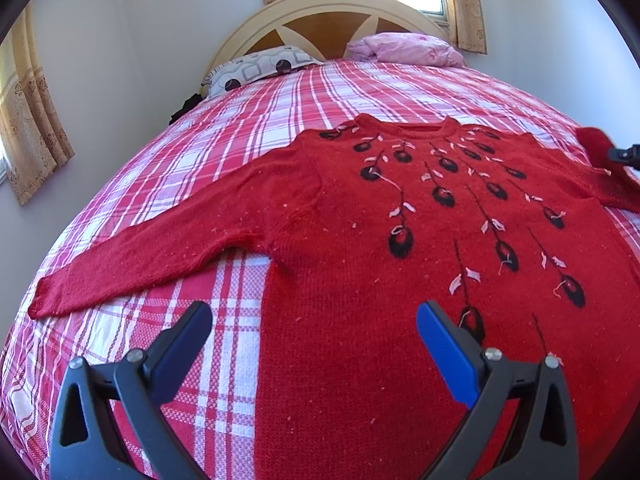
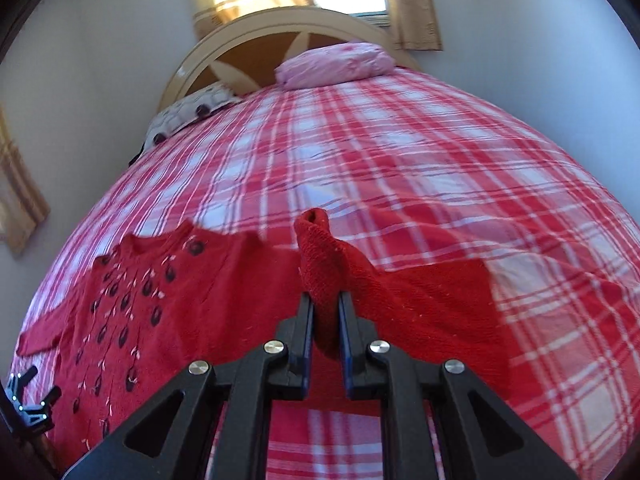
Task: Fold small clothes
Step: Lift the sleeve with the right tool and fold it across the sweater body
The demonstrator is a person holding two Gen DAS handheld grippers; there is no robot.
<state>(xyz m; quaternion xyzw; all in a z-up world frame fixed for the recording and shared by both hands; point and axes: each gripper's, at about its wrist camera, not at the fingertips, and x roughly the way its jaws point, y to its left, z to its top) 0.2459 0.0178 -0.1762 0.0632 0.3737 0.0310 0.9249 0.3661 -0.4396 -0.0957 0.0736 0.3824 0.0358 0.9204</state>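
A red knit sweater with black and white leaf embroidery lies front up on the plaid bed. Its left sleeve stretches out flat to the left. My left gripper is open and empty, hovering over the sweater's lower left hem. My right gripper is shut on the right sleeve and holds its cuff end lifted off the bed; the sleeve's rest drapes to the right. The sweater body shows at left in the right wrist view. The right gripper's tip shows at the right edge of the left wrist view.
The bed has a red and white plaid cover. A patterned pillow and a pink pillow lie by the headboard. Walls stand left and right; a curtained window is behind. The left gripper shows at lower left in the right wrist view.
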